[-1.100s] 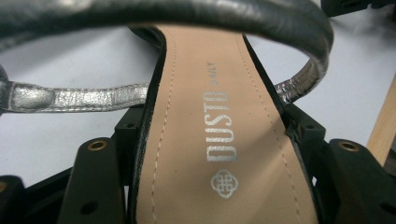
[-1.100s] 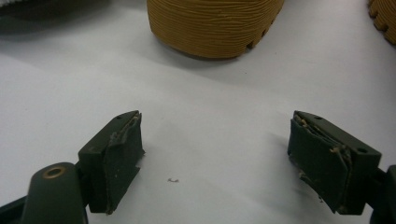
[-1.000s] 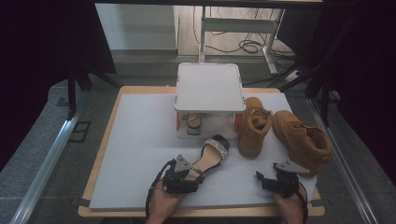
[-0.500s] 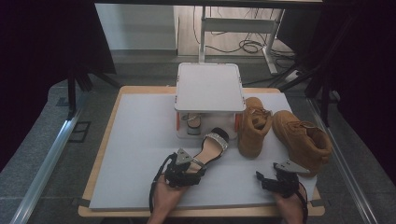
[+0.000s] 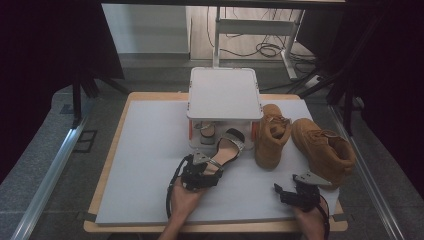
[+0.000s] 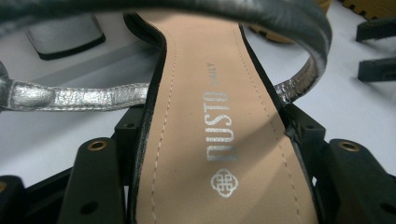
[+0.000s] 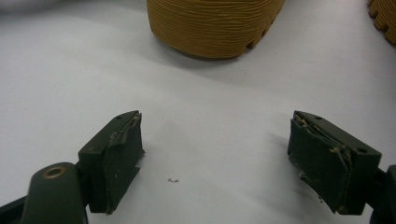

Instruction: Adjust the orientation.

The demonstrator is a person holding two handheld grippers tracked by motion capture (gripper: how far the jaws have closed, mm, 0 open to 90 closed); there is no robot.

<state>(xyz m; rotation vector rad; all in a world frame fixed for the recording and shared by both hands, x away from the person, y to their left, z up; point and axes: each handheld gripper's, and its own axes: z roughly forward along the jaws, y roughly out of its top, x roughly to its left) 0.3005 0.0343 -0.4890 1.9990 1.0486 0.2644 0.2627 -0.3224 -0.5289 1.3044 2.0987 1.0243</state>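
Note:
A heeled sandal (image 5: 227, 149) with silver straps and a tan insole (image 6: 210, 116) is held off the white board, its toe pointing at the low white shelf (image 5: 224, 92). My left gripper (image 5: 206, 167) is shut on the sandal's heel end, one black jaw against each edge of the sole in the left gripper view. A matching sandal (image 5: 206, 129) lies under the shelf. My right gripper (image 5: 287, 192) rests near the board's front right, open, with nothing between its fingers (image 7: 116, 158); a tan boot's heel (image 7: 215, 23) lies just ahead of it.
Two tan boots (image 5: 270, 135) (image 5: 325, 147) stand to the right of the shelf. The white board (image 5: 145, 165) covers a wooden table. Dark curtains flank both sides, and metal rails run along the floor at left and right.
My left gripper has carried the sandal away from the person, up and to the right in the picture, toward the shelf's open front. The right gripper has stayed put.

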